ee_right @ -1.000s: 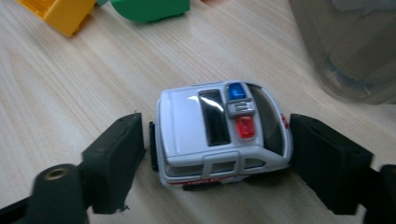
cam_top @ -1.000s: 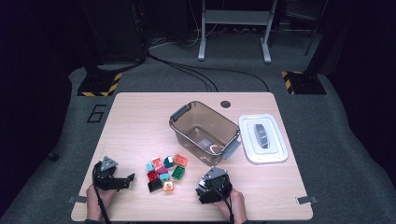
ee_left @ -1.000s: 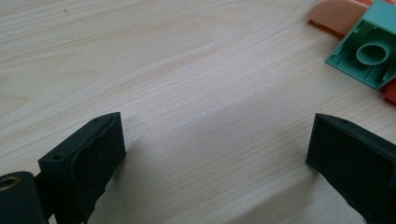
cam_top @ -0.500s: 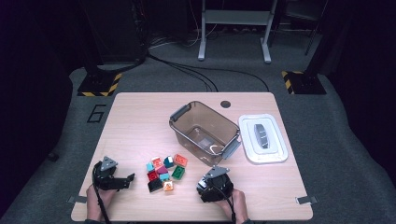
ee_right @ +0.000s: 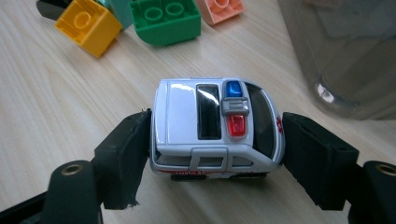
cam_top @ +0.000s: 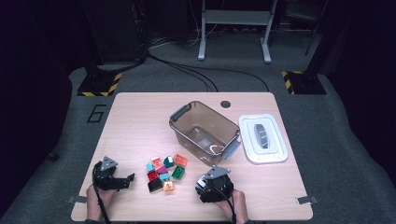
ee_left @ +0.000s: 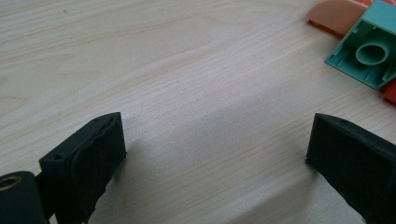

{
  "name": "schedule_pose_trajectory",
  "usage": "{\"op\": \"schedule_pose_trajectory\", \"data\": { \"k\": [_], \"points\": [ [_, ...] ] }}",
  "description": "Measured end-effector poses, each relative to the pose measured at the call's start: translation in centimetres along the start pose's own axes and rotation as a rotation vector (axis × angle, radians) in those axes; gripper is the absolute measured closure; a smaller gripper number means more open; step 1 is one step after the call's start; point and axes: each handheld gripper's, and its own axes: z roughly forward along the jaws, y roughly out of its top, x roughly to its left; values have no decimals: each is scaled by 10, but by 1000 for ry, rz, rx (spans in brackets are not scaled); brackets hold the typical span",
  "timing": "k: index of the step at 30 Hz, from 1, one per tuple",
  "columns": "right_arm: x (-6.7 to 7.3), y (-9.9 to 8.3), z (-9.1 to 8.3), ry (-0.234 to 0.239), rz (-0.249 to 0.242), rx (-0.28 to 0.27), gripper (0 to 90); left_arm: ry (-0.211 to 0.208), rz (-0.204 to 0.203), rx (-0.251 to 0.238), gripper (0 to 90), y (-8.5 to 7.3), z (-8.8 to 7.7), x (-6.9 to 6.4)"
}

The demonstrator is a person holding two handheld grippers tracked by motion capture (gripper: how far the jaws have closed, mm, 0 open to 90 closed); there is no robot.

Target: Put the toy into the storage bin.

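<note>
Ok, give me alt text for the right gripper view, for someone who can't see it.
A white toy ambulance sits on the wooden table between the right gripper's two black jaws, which close on its ends. Behind it lie yellow, green and peach bricks.

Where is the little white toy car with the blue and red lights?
In the right gripper view the toy car sits on the table between the right gripper jaws, near the green brick and the clear bin.

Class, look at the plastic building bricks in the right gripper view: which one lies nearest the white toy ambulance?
The green plastic brick with two round studs. It lies just beyond the white toy ambulance, while the yellow brick and the peach brick sit farther off to either side.
</note>
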Motion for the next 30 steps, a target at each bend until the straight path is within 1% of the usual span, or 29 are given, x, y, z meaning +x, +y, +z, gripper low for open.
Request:
{"op": "schedule_pose_trajectory", "data": {
  "k": [1, 2, 4, 6, 8, 9, 10, 13, 15, 17, 18, 20, 22, 28, 29, 30],
  "points": [
    [2, 2, -1, 6, 6, -1, 251, 0, 0, 2, 42, 0, 0, 0],
    [2, 4, -2, 9, -2, -9, 251, 0, 0, 0, 42, 0, 0, 0],
    [3, 7, -4, 23, -11, -7, 251, 0, 1, 1, 42, 0, 0, 0],
    [4, 11, -5, 49, 3, -11, 251, 0, -1, 0, 42, 0, 0, 0],
    [5, 15, -6, 45, -18, -19, 251, 0, 0, 0, 42, 0, 0, 0],
    [5, 17, -6, 51, -26, -25, 251, 0, 0, 0, 42, 0, 0, 0],
    [5, 19, -7, 53, -18, -20, 251, 0, 0, 0, 42, 0, 0, 0],
    [6, 25, -9, 54, -31, -29, 251, 0, -1, 1, 42, 0, 0, 0],
    [7, 28, -9, 55, -30, -35, 251, 0, -1, 2, 42, 0, 0, 0],
    [7, 31, -10, 64, -31, -37, 251, 0, 0, 0, 42, 0, 0, 0],
    [7, 33, -9, 66, -43, -41, 251, 0, 0, 0, 42, 0, 0, 0],
    [9, 36, -9, 74, -35, -43, 251, 0, -1, 0, 42, 0, 0, 0],
    [11, 41, -8, 77, -58, -46, 251, -1, 0, 3, 42, 0, 0, 0],
    [13, 59, -6, 105, -68, -57, 251, 1, 3, 1, 42, 0, 0, 0],
    [13, 63, -6, 107, -79, -60, 251, -2, -2, 3, 42, 0, 0, 0],
    [13, 66, -6, 108, -88, -66, 251, 0, 3, 0, 42, 0, 0, 0]
  ]
}}
